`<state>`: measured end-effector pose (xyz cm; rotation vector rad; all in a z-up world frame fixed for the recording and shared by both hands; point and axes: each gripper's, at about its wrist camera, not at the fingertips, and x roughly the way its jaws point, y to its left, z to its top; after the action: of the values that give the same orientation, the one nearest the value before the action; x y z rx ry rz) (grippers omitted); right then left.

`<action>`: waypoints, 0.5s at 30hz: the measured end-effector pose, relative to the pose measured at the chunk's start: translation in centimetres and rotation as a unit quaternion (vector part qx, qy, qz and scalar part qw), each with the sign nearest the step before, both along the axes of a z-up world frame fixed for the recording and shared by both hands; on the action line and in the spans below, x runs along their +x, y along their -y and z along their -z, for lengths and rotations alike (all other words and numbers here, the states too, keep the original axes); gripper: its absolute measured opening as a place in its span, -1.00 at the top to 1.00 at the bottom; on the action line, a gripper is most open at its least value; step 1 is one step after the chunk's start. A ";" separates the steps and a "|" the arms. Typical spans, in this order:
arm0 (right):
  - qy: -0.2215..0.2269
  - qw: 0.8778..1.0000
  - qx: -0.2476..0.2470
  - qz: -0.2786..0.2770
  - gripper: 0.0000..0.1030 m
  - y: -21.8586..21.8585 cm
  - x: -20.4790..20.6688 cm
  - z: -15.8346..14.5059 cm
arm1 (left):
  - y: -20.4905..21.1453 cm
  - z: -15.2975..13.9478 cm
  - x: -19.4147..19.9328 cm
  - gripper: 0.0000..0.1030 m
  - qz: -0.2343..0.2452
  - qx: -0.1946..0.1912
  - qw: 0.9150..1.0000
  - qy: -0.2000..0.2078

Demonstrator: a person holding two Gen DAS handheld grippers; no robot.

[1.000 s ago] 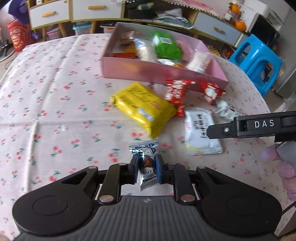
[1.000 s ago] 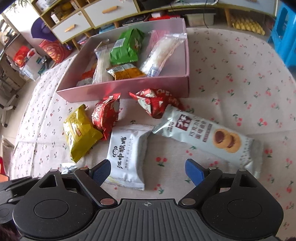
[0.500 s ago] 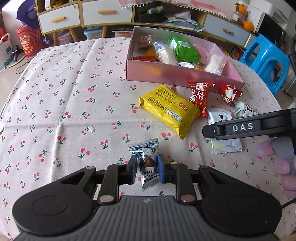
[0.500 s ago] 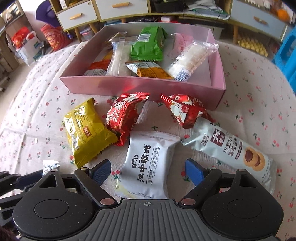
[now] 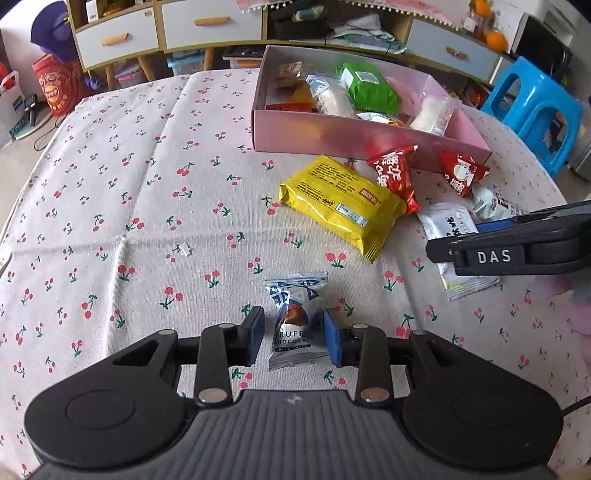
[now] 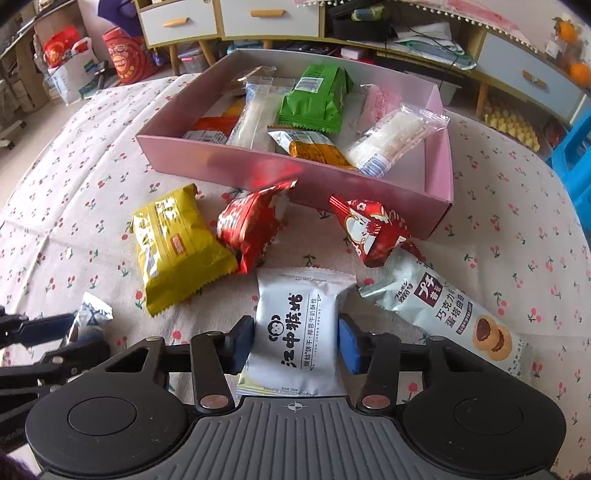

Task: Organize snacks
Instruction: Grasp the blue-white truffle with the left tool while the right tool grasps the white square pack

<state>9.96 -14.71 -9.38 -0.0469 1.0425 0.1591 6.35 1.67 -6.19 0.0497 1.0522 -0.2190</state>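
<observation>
My left gripper (image 5: 293, 334) is open around a blue-and-white truffle chocolate packet (image 5: 295, 321) that lies on the cloth; the left pad stands clear of it and the right pad is at its edge. My right gripper (image 6: 296, 341) is open with its pads on either side of a white biscuit packet (image 6: 297, 325). A pink box (image 6: 236, 162) at the back holds several snacks. A yellow packet (image 6: 177, 245), two red packets (image 6: 251, 227) (image 6: 369, 229) and a long pale tart packet (image 6: 450, 310) lie in front of the box.
The table has a cherry-print cloth (image 5: 129, 206). A blue stool (image 5: 532, 107) stands at the right. Drawers and shelves (image 5: 207, 29) line the back. The right gripper's side (image 5: 509, 251) shows in the left wrist view, over the white packet.
My left gripper's jaws have opened off the truffle packet, which now lies on the cloth. My right gripper has moved forward onto the white biscuit packet and its jaws have narrowed around it.
</observation>
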 end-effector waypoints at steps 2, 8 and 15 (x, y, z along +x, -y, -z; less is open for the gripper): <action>-0.003 1.000 0.000 -0.004 0.09 0.2 -0.4 -0.1 | 0.0 0.0 0.0 0.39 0.002 0.002 1.000 0.000; -0.022 0.999 0.023 -0.009 0.10 1.0 -1.0 -0.3 | -0.2 0.0 0.0 0.55 0.005 0.008 1.000 0.002; -0.032 0.998 0.059 -0.006 0.10 2.4 -1.8 -1.2 | -1.1 -0.5 0.1 0.60 -0.001 -0.020 1.000 -0.009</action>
<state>8.18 -17.06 -8.19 0.0583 1.0956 0.2342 6.45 2.73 -5.72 0.0098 1.0655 -0.2397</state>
